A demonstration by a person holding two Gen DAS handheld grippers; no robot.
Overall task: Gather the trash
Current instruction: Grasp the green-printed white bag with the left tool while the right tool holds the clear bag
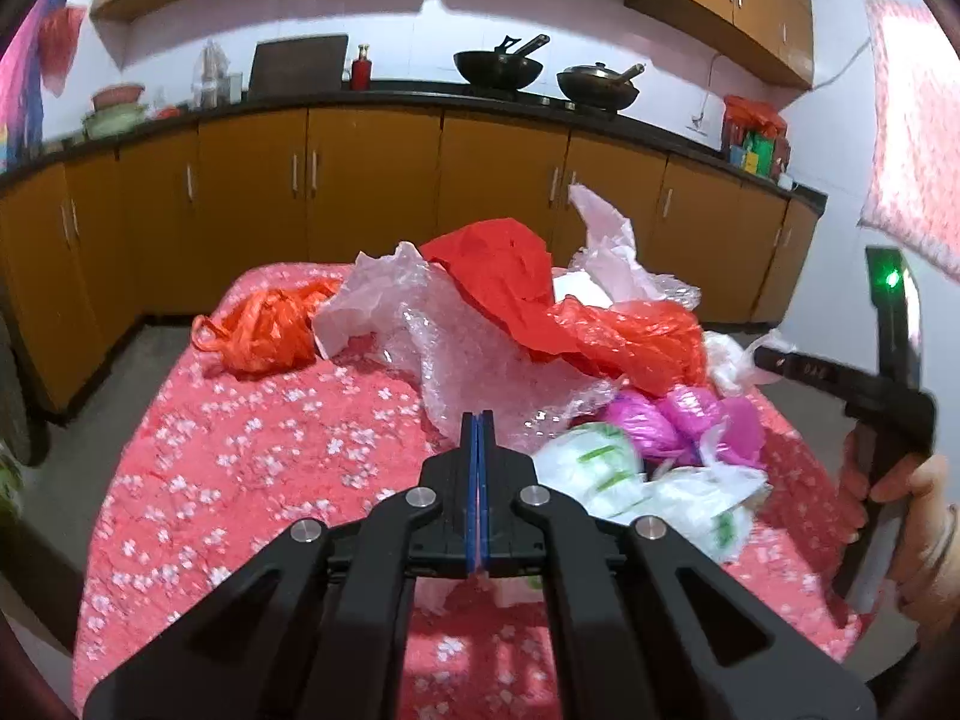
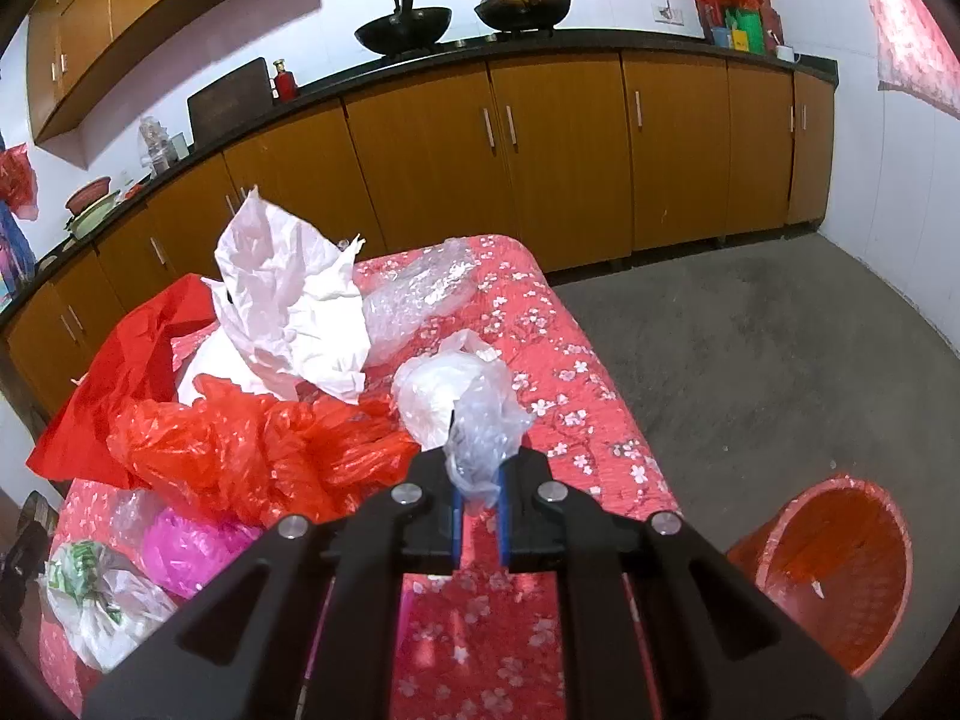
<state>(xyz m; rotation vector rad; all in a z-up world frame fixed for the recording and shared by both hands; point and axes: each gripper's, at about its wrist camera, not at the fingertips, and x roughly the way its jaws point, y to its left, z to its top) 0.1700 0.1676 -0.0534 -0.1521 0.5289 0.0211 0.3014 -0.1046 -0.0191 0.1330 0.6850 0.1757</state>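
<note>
Red bin (image 2: pixel 840 570) beside cluttered table (image 2: pixel 588 372).

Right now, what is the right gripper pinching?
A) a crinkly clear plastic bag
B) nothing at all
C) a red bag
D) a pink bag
A: in the right wrist view, the right gripper is shut on a crinkly clear plastic bag, whose bunched end sits between the blue pads, while the red bag and the pink bag lie loose on the flowered cloth.
</note>
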